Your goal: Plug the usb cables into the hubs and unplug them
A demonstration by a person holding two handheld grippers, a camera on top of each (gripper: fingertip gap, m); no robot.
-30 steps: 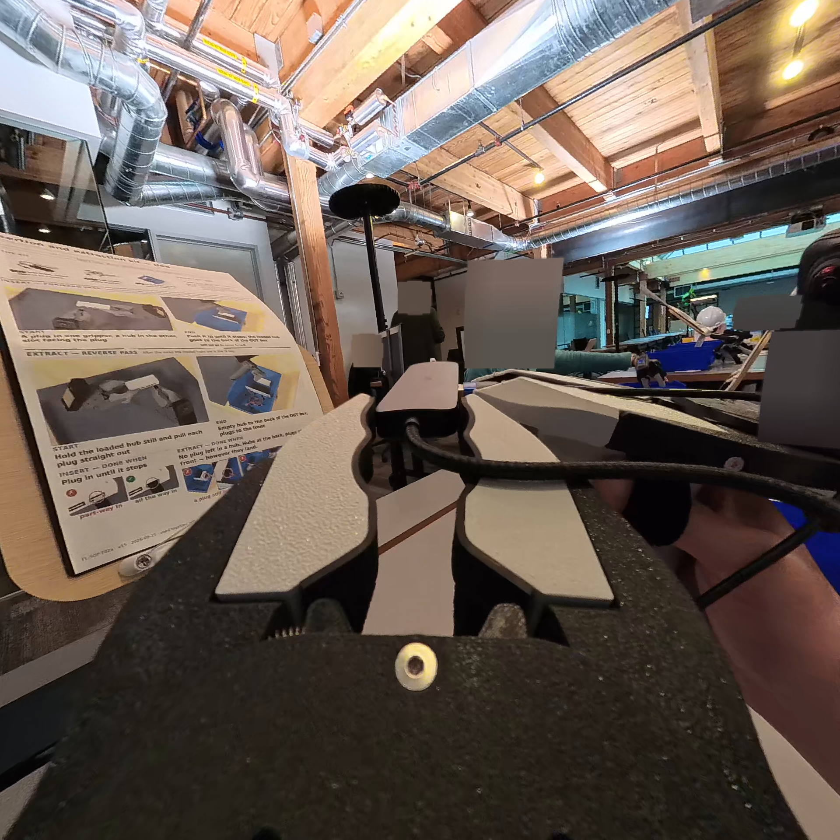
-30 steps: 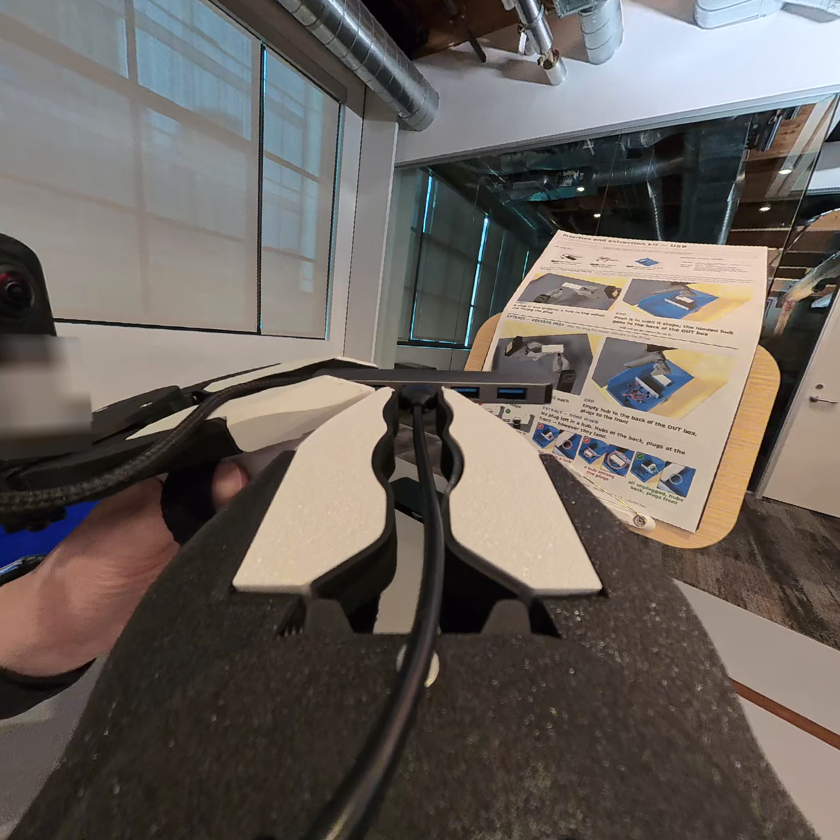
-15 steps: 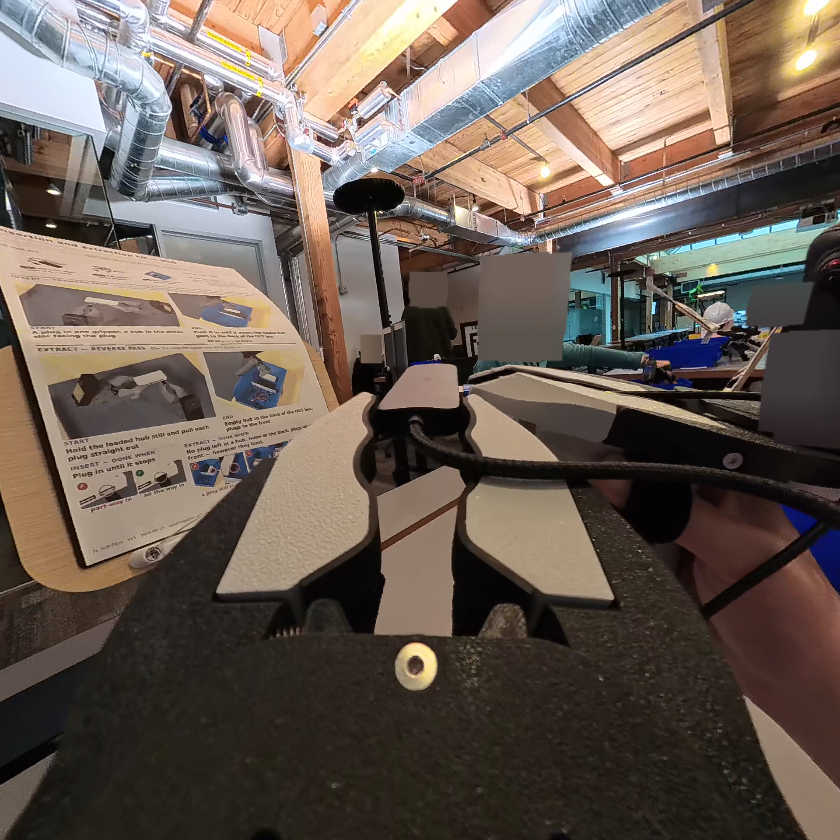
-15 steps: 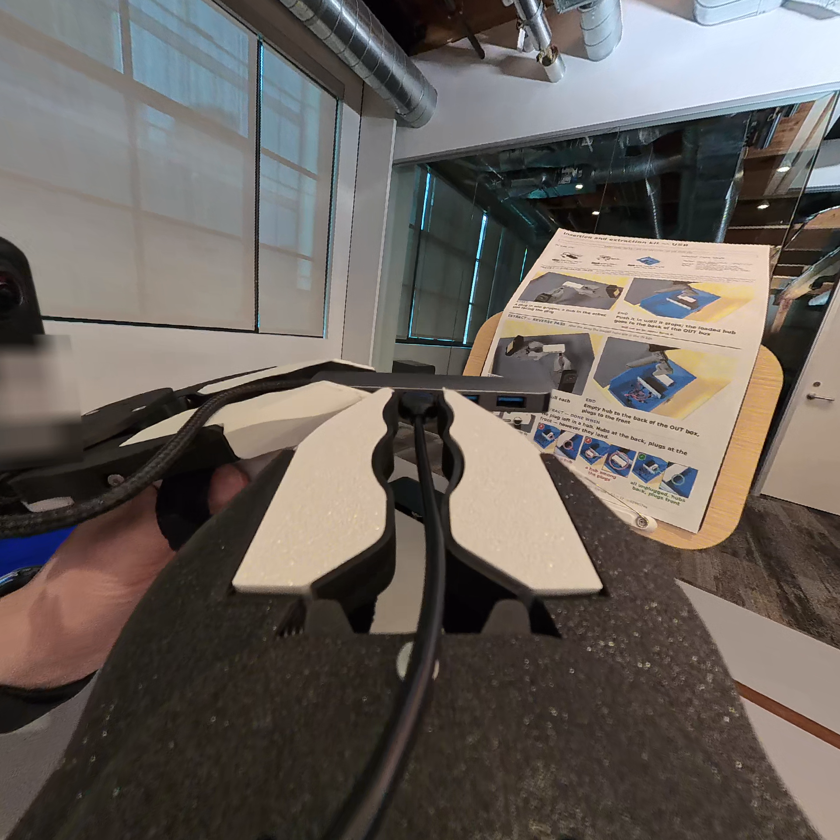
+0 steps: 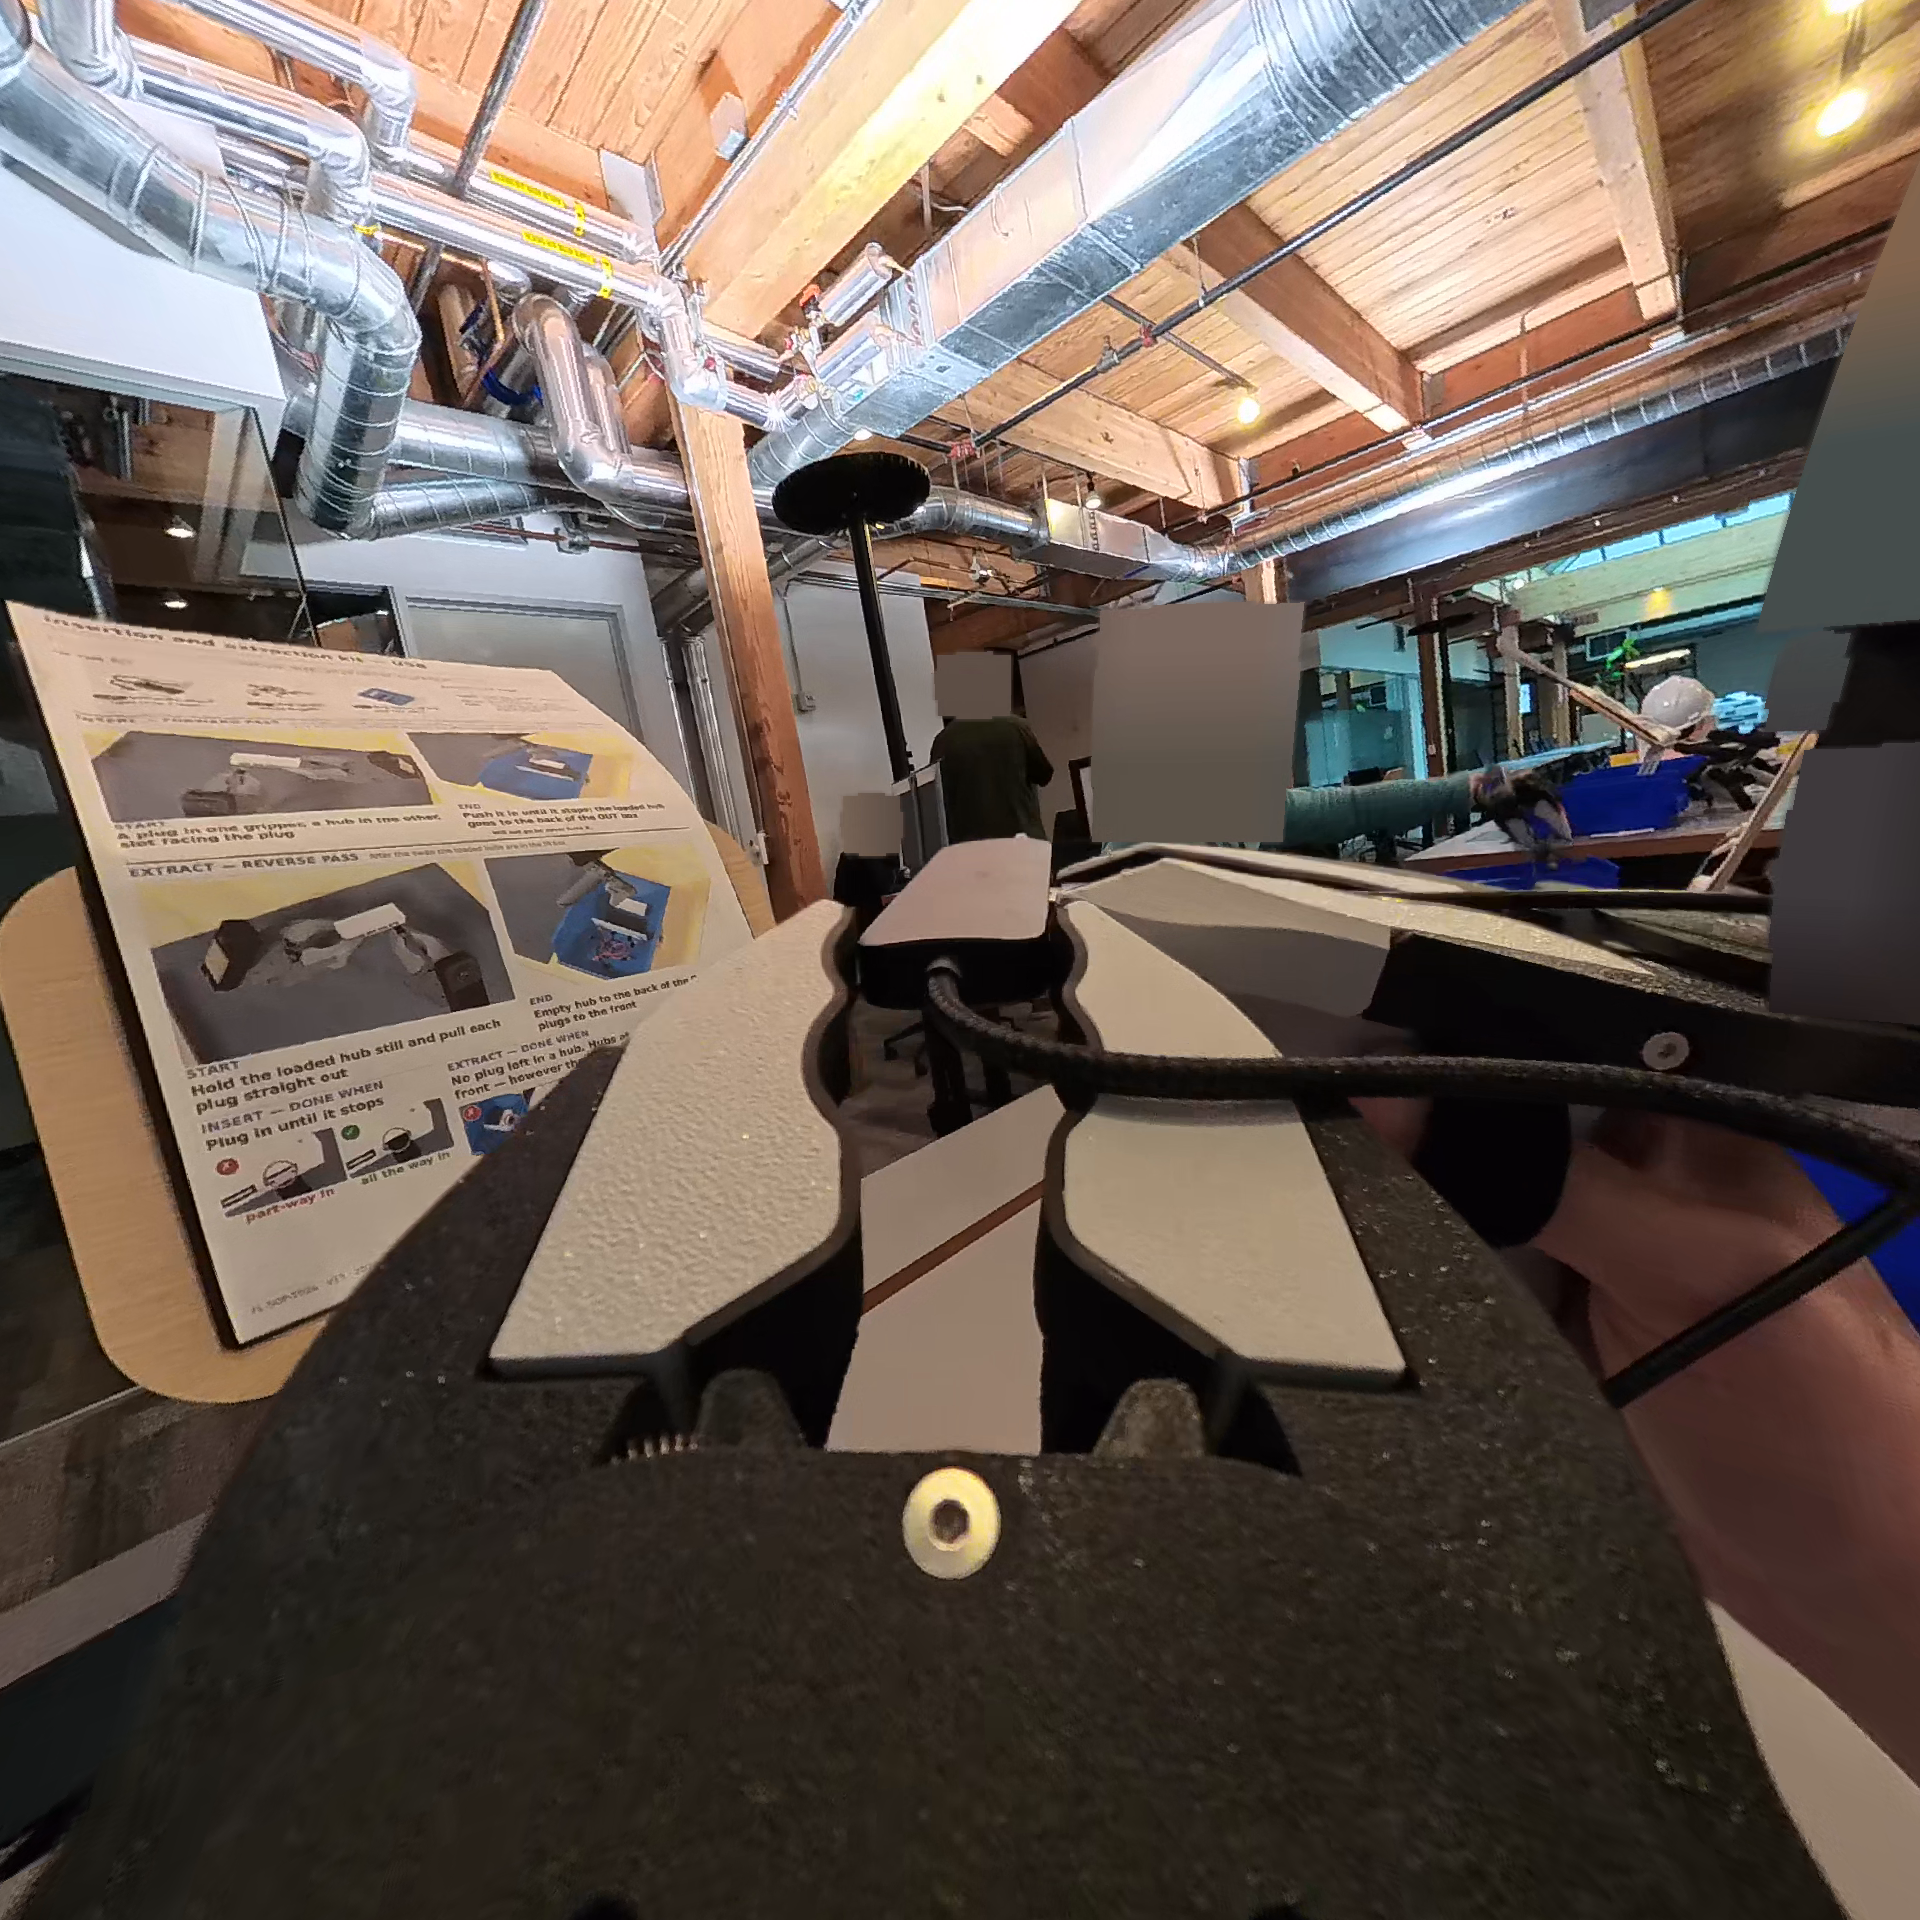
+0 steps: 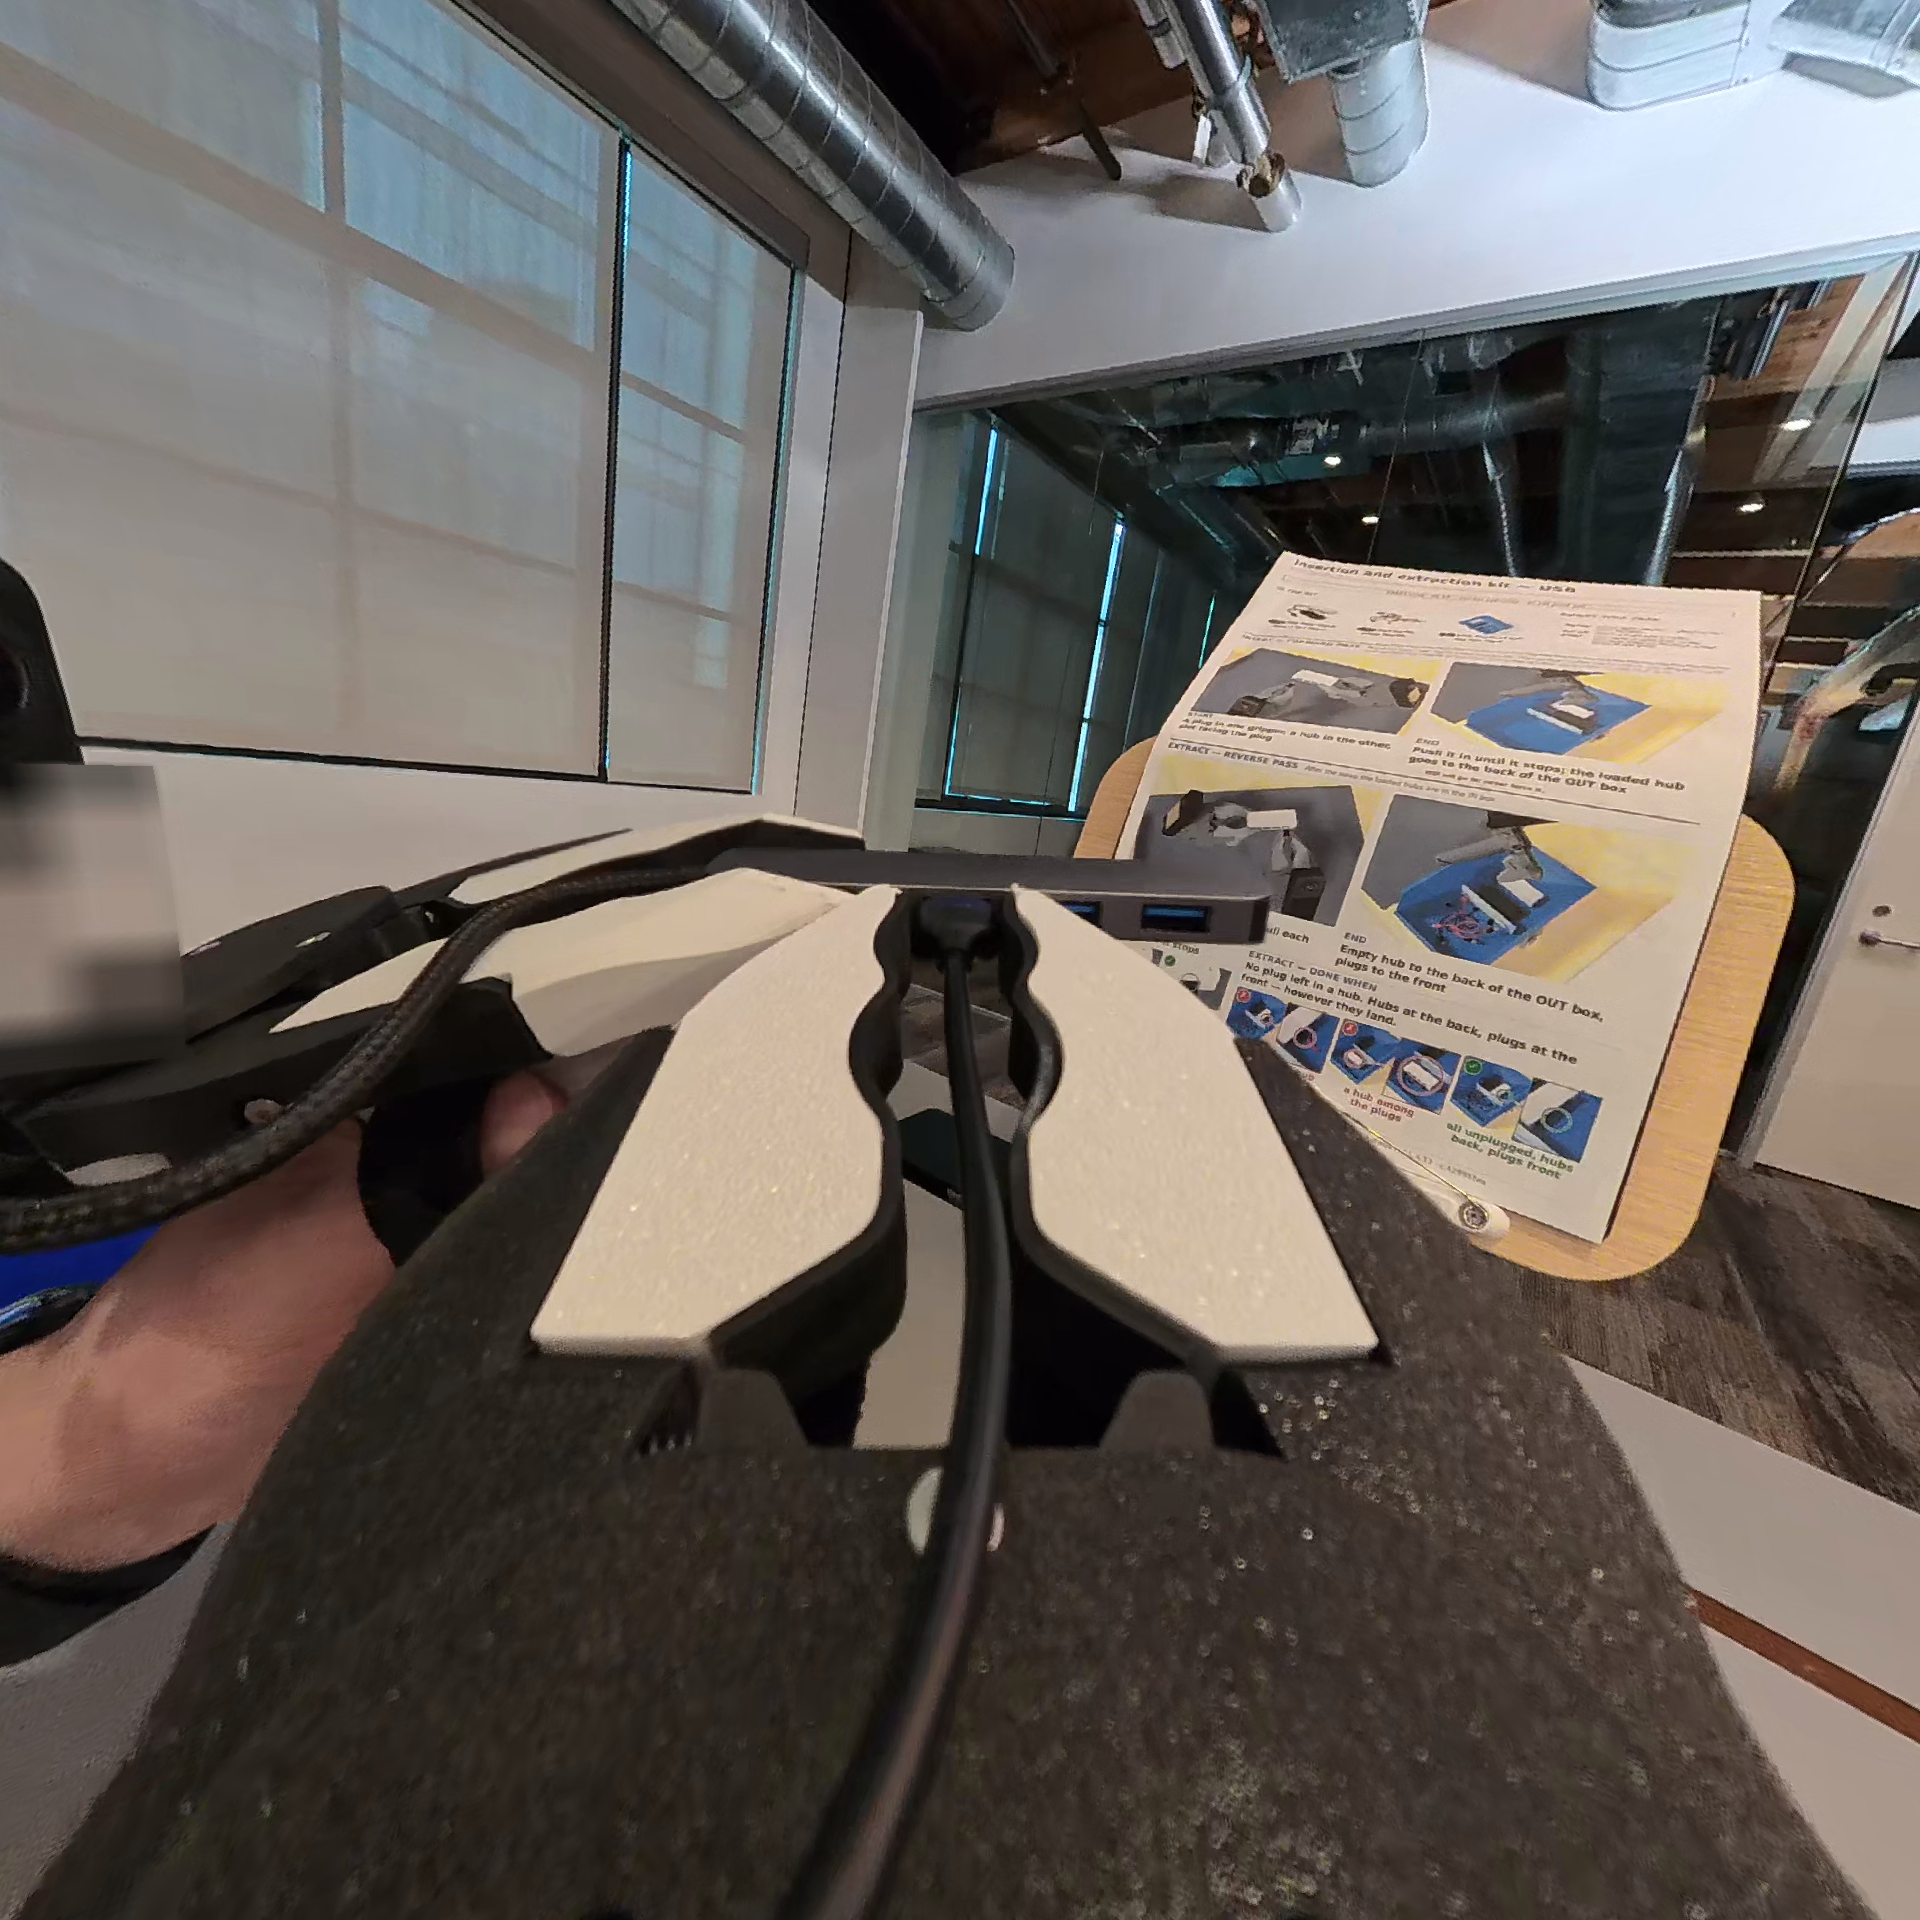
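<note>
My left gripper (image 5: 951, 935) is shut on the end of a flat grey USB hub (image 5: 956, 883). The hub's braided cable (image 5: 1247, 1075) runs off to the right. My right gripper (image 6: 956, 914) is shut on a black USB plug (image 6: 951, 925), whose thin black cable (image 6: 971, 1195) trails back over the gripper body. The plug's tip meets the long side of the hub (image 6: 1039, 868), left of two empty blue ports (image 6: 1174, 916). I cannot tell how deep it sits. The right gripper's fingers (image 5: 1226, 914) come in from the right in the left wrist view.
A printed instruction sheet (image 5: 343, 935) stands on a wooden board (image 6: 1714, 1143) just beyond the grippers. A white table (image 5: 935, 1299) with a brown line lies below. A hand (image 6: 156, 1382) holds the left gripper. Blue bins (image 5: 1621, 800) and people are far off. The tips of both grippers are at nearly the same place.
Both grippers drifted slightly together, and the sheet sits a little lower in the left wrist view. The plug stays at the hub's side. Neither grip has changed.
</note>
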